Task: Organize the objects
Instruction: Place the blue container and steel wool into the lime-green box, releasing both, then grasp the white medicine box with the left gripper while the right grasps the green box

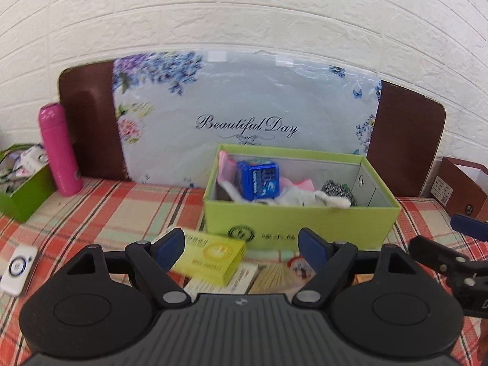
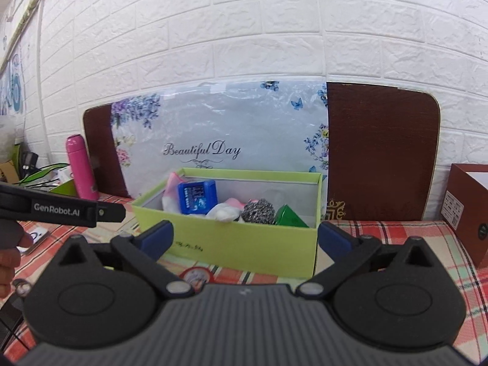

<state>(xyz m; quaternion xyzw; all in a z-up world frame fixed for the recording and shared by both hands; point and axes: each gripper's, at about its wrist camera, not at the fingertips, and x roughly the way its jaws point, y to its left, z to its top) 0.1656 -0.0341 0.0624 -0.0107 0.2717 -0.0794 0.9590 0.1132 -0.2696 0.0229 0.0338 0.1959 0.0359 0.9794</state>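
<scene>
Both grippers stand released with nothing between their blue pads: the left gripper (image 1: 242, 248) over a yellow-green carton (image 1: 213, 257) lying on flat packets, the right gripper (image 2: 245, 239) before the near wall of the green box (image 2: 244, 245). That open cardboard box sits on a plaid cloth (image 1: 100, 210) and holds a glossy blue cube (image 1: 259, 180), a wiry steel scourer (image 2: 259, 211), white and pink soft cloth, and, seen only from the right wrist, a green packet (image 2: 289, 217). Only the left wrist shows a white device (image 1: 18, 270) at the near left. Far left stands a smooth pink flask (image 1: 59, 149). Bare cloth lies right of the box, short of a brown box (image 2: 469, 201).
</scene>
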